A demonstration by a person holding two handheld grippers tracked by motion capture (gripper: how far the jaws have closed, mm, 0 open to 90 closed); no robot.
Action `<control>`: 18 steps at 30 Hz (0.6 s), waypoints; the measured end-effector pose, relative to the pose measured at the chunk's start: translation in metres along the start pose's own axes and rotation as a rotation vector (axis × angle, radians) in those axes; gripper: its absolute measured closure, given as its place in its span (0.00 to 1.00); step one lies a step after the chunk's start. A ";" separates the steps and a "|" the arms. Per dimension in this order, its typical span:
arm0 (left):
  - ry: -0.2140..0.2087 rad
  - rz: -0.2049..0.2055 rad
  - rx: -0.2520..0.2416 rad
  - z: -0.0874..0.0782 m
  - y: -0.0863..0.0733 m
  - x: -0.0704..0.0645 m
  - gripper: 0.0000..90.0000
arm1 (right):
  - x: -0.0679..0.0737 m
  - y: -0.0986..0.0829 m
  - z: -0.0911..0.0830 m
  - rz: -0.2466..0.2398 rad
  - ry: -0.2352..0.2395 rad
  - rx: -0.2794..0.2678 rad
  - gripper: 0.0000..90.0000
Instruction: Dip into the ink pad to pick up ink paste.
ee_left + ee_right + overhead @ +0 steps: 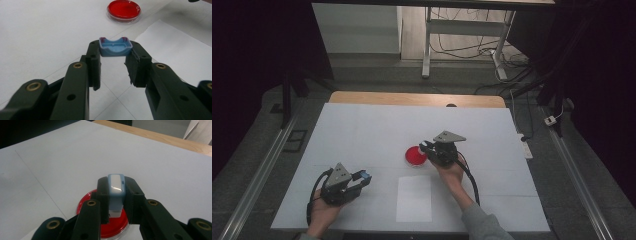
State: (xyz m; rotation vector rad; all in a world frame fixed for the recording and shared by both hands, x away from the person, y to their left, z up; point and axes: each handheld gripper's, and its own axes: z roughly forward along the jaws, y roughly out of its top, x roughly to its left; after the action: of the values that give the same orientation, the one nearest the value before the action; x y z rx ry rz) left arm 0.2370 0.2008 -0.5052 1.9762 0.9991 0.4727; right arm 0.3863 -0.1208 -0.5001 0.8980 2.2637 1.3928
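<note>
A red petri dish (pixel 414 156) lies near the middle of the white table. My right gripper (pixel 426 147) hovers over its right edge, shut on a small pale blue and white block (pixel 116 191); the red dish (pixel 115 228) shows under the jaws. My left gripper (pixel 364 176) is at the front left, well apart from the dish. It is shut on a shallow blue cap (pixel 115 47), hollow side up, held at the fingertips. From the left gripper view the red dish (pixel 124 10) lies farther ahead.
A white paper sheet (pixel 414 198) lies flat near the table's front edge between my two hands, also seen as the paper sheet (pixel 175 55). The wooden table edge (pixel 412 98) runs along the back. Cables and a stand are on the floor behind.
</note>
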 end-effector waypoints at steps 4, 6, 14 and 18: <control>0.001 -0.003 -0.002 0.000 0.000 0.000 0.72 | 0.000 0.001 -0.003 0.006 0.006 -0.012 0.84; 0.002 -0.003 -0.001 0.000 0.000 0.000 0.72 | 0.000 0.002 -0.005 0.006 0.008 -0.016 0.84; 0.004 -0.003 -0.001 -0.001 0.000 0.001 0.72 | 0.000 0.003 -0.011 0.016 0.018 -0.029 0.84; 0.004 -0.002 -0.002 -0.001 0.000 0.001 0.72 | -0.001 0.003 -0.015 0.021 0.021 -0.032 0.84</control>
State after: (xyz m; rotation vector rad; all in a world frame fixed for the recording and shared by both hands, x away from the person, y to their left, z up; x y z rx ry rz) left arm 0.2371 0.2021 -0.5049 1.9731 1.0020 0.4763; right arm 0.3794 -0.1305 -0.4901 0.9035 2.2469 1.4499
